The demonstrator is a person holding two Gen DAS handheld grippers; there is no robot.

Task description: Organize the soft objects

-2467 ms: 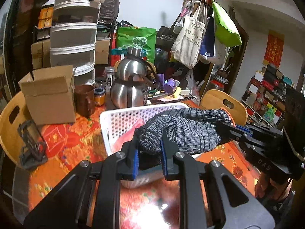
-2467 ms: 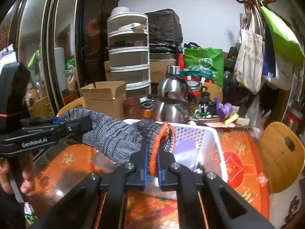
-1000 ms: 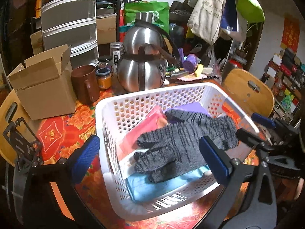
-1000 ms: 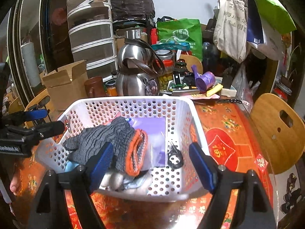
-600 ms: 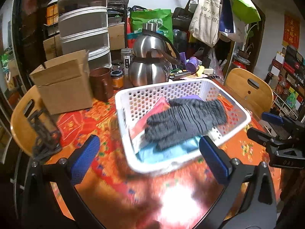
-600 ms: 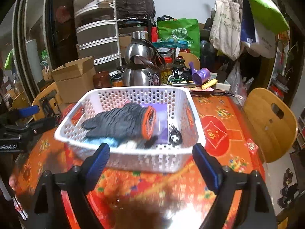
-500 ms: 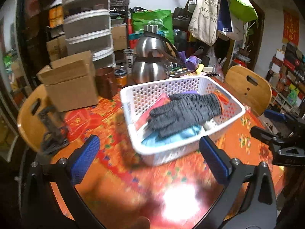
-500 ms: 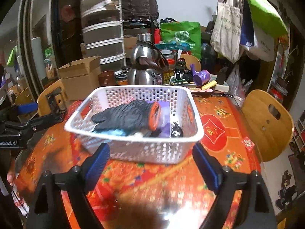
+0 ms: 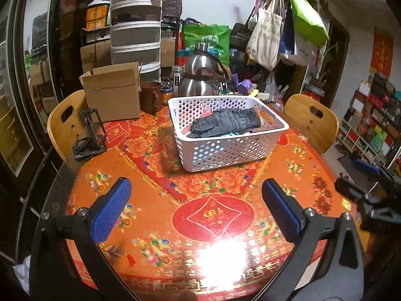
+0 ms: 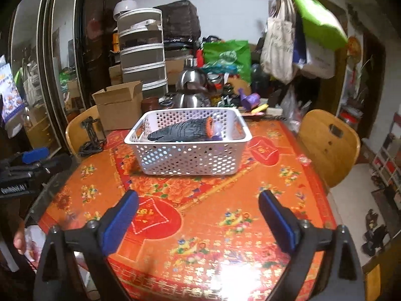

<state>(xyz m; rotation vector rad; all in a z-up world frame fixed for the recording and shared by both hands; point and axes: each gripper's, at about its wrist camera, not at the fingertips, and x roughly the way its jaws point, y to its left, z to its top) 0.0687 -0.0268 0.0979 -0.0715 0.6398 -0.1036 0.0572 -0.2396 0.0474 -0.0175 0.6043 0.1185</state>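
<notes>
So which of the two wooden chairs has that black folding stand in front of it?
The chair on the left, beside the cardboard box; the stand sits at its table edge. The other chair has nothing there.

Indoor lighting is warm and moderately dim. An overhead source produces a white glare patch on the glossy tablecloth (image 9: 220,253) near the bottom of both views. Fisheye distortion bends the edges; corners vignette to black. The right wrist view shows slight motion blur.
</notes>
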